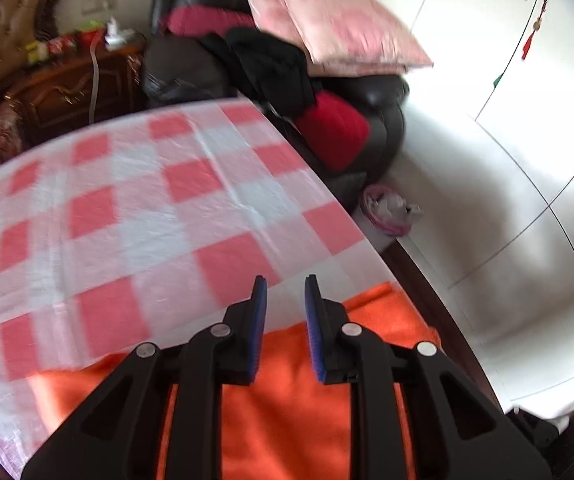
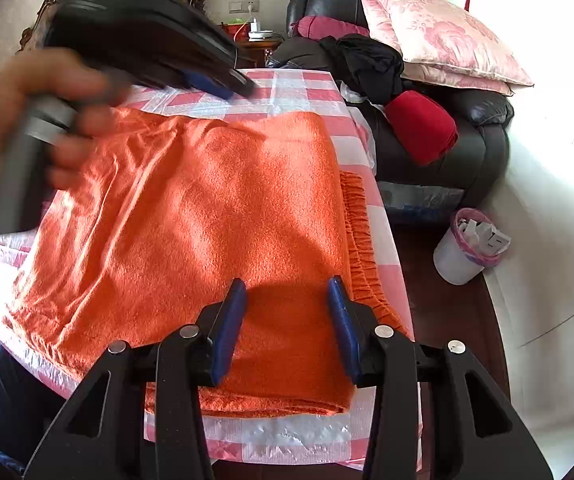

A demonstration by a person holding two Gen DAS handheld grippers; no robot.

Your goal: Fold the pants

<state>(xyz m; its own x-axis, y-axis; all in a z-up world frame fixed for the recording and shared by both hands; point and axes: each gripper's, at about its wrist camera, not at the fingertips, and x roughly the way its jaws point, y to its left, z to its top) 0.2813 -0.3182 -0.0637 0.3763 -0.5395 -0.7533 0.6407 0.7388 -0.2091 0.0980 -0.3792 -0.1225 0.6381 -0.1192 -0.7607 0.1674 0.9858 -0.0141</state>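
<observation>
The left claw is blurred in the right wrist view, gaping and empty above the far edge of the orange pants; those lie folded on the checked counter, waistband rightward; the right claw hovers wide, empty; only that view shows the bin clearly beside the sofa.
</observation>
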